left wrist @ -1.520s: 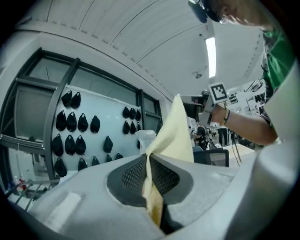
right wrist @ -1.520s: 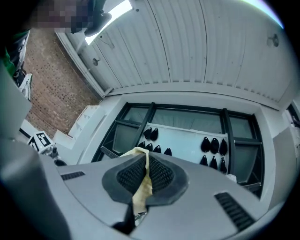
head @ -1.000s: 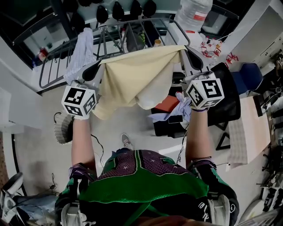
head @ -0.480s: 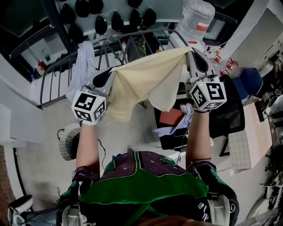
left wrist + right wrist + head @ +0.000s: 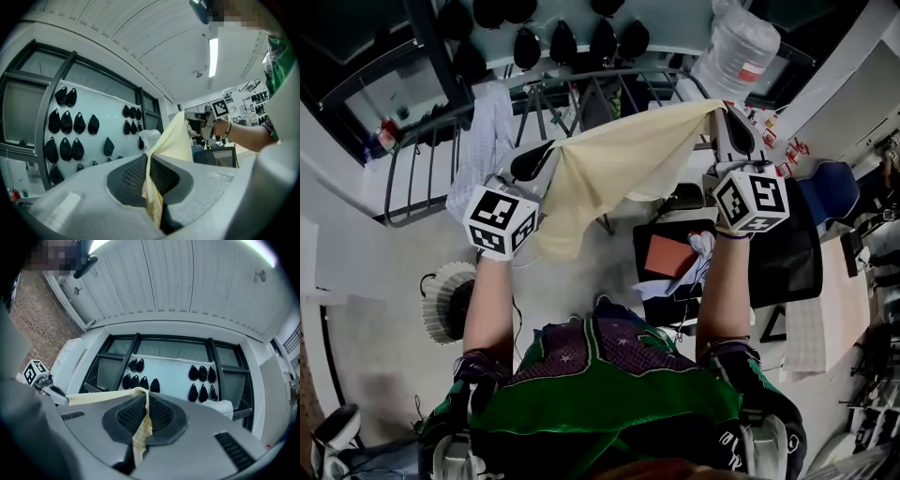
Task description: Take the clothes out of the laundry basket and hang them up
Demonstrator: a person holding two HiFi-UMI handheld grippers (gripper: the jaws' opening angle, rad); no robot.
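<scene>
Cloth [image 5: 619,169] moved toward rack [image 5: 422,150]; left gripper [image 5: 555,152], right gripper [image 5: 724,112] jaws pinch its corners; bottle [image 5: 736,54] label unreadable.

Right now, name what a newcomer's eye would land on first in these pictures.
The pale yellow cloth grabs the eye first, stretched at centre between the left gripper and the right gripper, both shut on its upper corners. Behind it stands a dark metal drying rack with a light garment draped at its left.
</scene>
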